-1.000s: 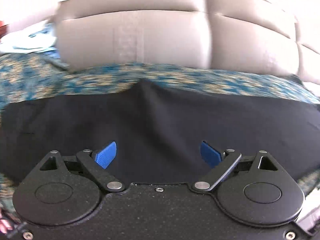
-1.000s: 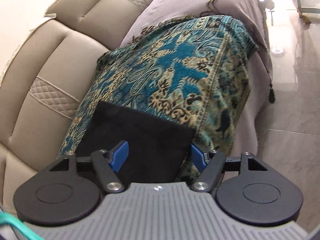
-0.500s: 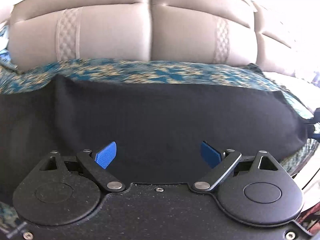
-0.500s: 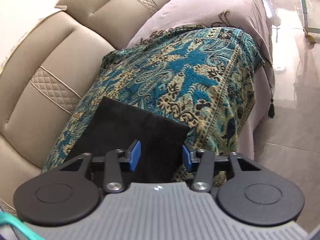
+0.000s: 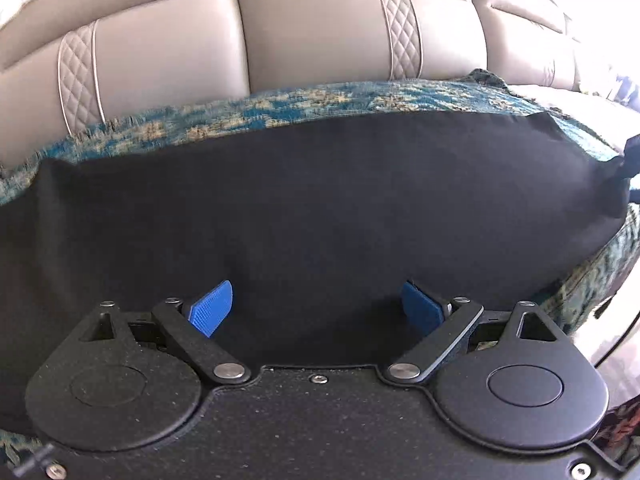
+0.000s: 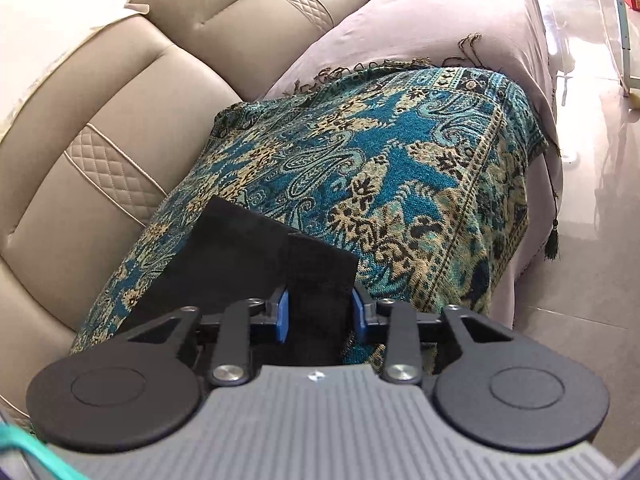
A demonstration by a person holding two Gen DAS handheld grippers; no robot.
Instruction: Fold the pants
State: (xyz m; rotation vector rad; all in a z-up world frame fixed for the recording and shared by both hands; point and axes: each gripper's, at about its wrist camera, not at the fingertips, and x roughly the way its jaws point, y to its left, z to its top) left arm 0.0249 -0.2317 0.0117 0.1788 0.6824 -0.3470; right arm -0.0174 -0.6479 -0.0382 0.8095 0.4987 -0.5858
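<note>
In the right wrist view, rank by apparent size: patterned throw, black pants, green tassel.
1. patterned throw
2. black pants, partly hidden behind the right tool, so true extent is unsure
3. green tassel

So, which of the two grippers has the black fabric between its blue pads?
The right gripper: its jaws have just been closing around a raised fold of the black pants. The left gripper is wide open above flat cloth.
</note>
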